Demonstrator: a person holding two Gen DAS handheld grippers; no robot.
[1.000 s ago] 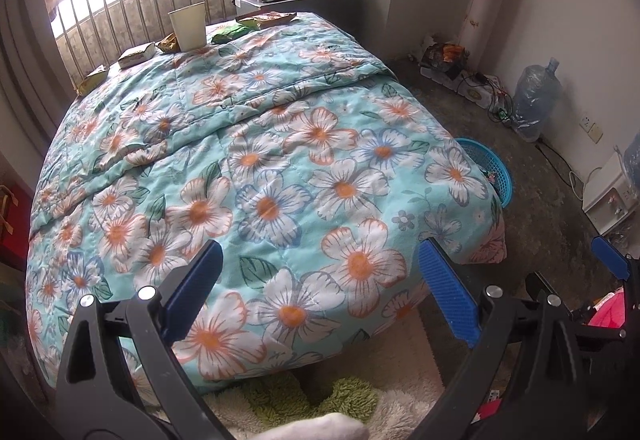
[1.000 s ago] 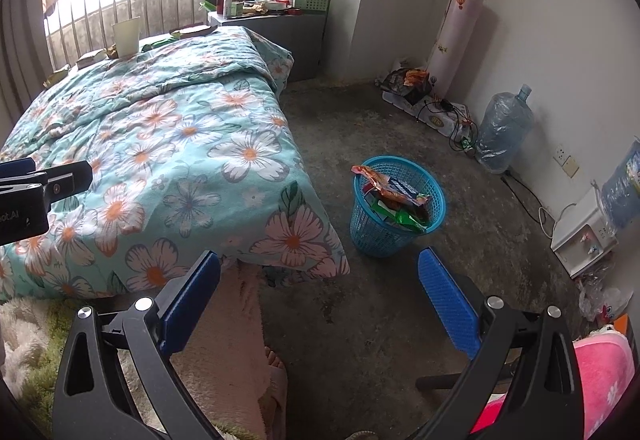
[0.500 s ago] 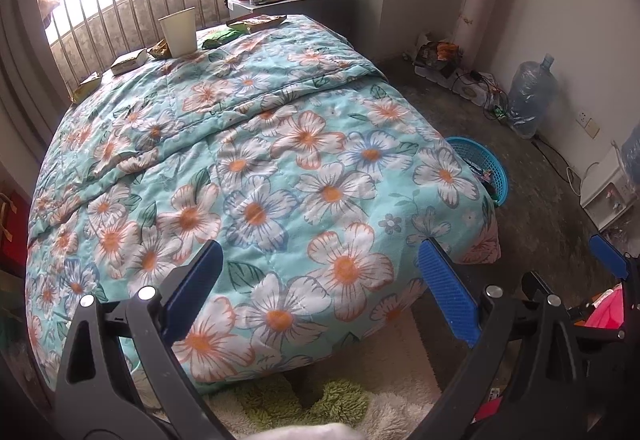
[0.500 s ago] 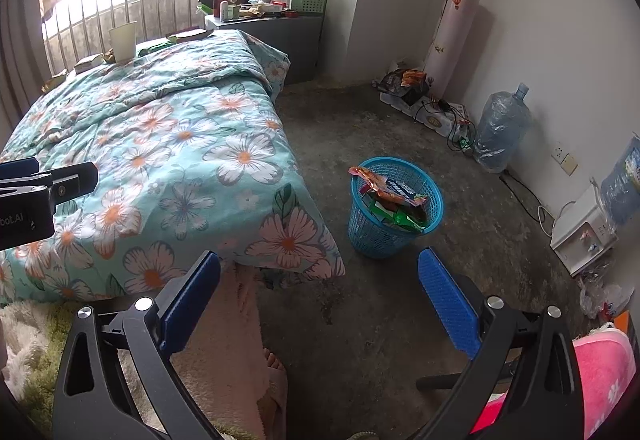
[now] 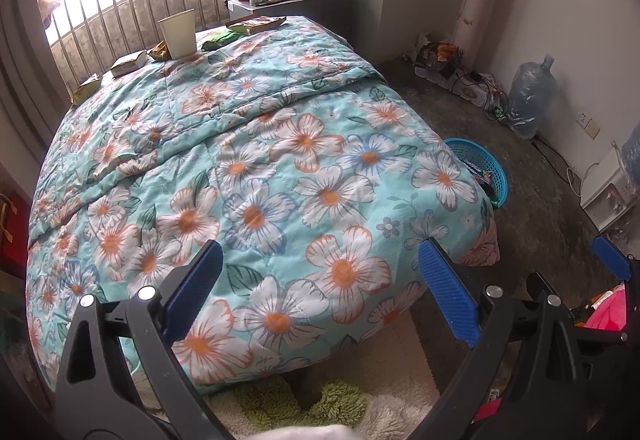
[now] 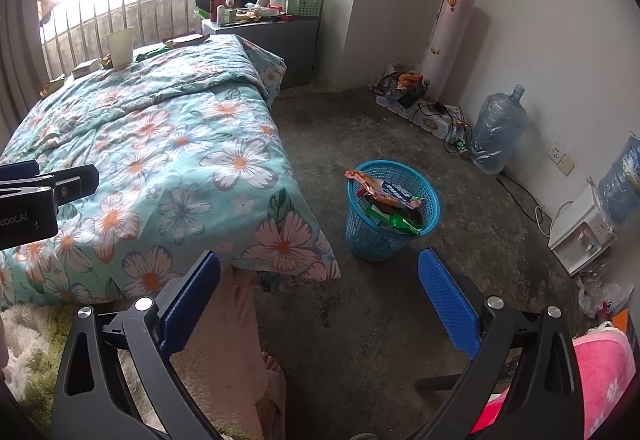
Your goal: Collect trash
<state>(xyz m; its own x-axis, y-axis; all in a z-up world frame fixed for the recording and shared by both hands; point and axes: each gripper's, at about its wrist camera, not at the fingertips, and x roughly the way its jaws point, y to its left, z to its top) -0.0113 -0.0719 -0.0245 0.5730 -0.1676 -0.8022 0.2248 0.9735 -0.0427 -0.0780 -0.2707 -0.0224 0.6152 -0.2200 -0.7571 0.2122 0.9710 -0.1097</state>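
Observation:
A blue mesh trash basket stands on the floor beside the bed and holds several wrappers; it also shows in the left wrist view, half hidden by the quilt. At the far end of the bed lie a paper cup, a green wrapper, a flat packet and small boxes. My left gripper is open and empty above the foot of the bed. My right gripper is open and empty over the floor, near the basket.
The bed has a floral quilt. A cluttered grey nightstand stands past it. A water bottle, cables and packages line the right wall. A shaggy rug lies at the bed's foot. A pink cushion is at right.
Both grippers have drawn back and risen slightly, so the bed and basket look a little farther off. Both stay open and empty.

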